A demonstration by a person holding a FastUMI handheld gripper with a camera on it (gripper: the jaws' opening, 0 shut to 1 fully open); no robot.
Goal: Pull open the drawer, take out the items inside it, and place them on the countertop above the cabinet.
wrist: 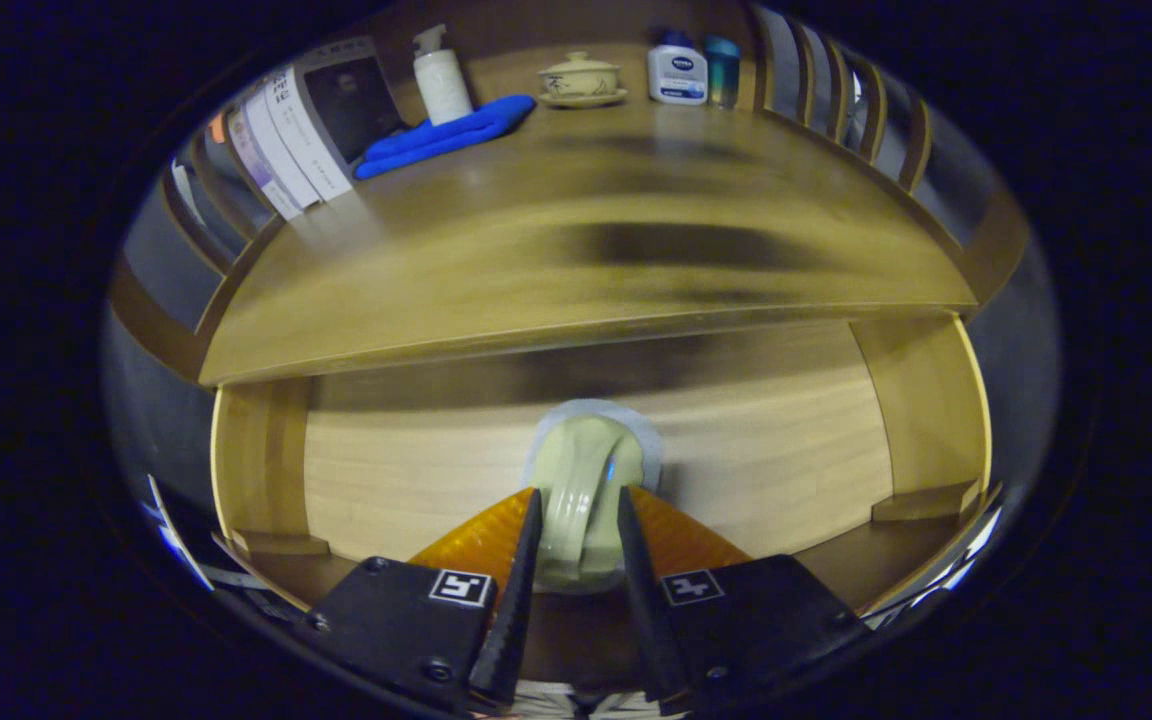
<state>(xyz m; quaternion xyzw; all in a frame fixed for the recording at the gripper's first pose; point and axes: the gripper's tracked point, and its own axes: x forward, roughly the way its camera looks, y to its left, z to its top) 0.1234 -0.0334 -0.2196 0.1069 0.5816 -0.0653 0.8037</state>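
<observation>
Now the gripper (576, 535) clamps the drawer's pale green, ridged handle (584, 490).

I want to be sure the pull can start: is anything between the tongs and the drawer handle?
Nothing visible does. The pale green drawer handle already sits between the fingers of the tongs, which flank it closely on both sides; whether both press on it I cannot tell. The drawer front around it is bare.
</observation>
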